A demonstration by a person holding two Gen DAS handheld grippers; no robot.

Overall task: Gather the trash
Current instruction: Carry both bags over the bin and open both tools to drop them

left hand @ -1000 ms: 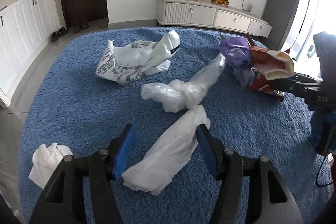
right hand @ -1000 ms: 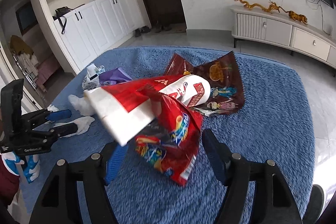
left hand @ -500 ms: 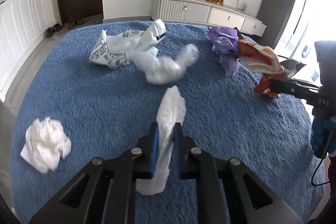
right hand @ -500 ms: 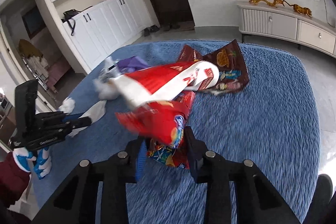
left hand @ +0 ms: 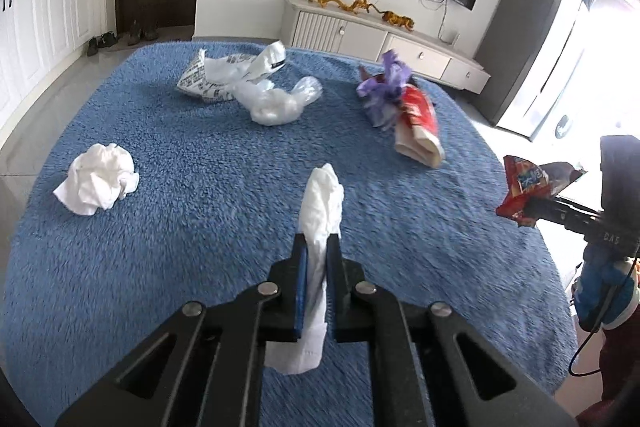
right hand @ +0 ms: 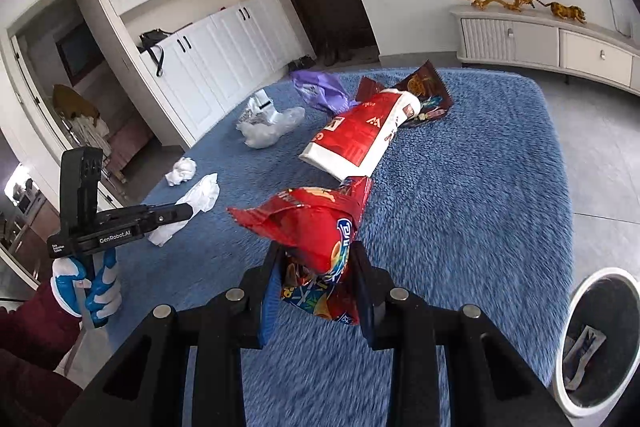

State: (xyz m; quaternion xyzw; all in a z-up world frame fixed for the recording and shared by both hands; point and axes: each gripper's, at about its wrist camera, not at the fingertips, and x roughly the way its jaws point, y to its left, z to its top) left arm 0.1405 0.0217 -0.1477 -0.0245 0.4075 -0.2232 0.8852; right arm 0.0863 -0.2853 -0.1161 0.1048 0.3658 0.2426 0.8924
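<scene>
Both grippers carry trash clear of the blue rug (left hand: pixel 180 267). From the left wrist, the left gripper (left hand: pixel 316 247) has its jaws pinched nearly together on a white tissue strip (left hand: pixel 322 211), which sticks out past the tips and hangs below. From the right wrist, the right gripper (right hand: pixel 316 259) is clamped on a red snack bag (right hand: pixel 316 227), jaws part open around the crumpled foil; motion blur makes the pad contact probable only. A white bin (right hand: pixel 576 311) stands at lower right.

We get bright daylight blowing out the window (left hand: pixel 592 75), heavy fisheye bending, dark corners, slightly smeary carpet (left hand: pixel 200 227).
</scene>
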